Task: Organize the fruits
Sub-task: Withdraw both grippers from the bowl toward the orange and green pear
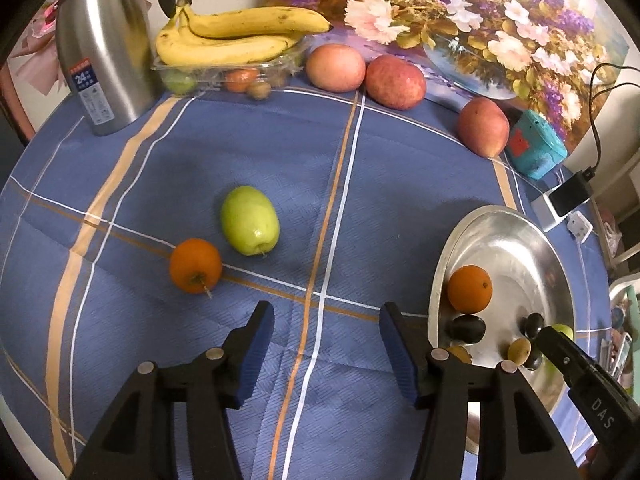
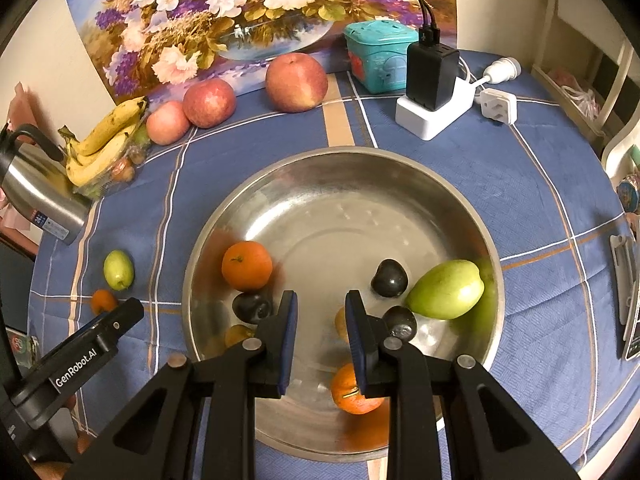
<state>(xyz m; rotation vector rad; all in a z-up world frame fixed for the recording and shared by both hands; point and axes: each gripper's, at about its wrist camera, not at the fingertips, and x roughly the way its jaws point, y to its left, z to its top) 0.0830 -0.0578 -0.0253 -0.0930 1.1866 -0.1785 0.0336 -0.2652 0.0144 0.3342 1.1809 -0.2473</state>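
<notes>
The left gripper (image 1: 327, 344) hangs half open and empty over the blue checked cloth (image 1: 360, 184), jaws parted as if readying for a pickup. Just ahead and left of its jaws lie 1 orange (image 1: 195, 266) and, beyond it, 1 green fruit (image 1: 250, 226), both loose on the cloth. To the right, the right gripper (image 2: 321, 334) hovers over the steel bowl (image 2: 360, 168), jaws nearly closed and seemingly empty, though fruit behind them blurs the view. The bowl already holds 2 oranges, dark plums and a green fruit. Farther off, 3 apples (image 1: 395, 81) and bananas (image 1: 236, 38) wait along the wall.
</notes>
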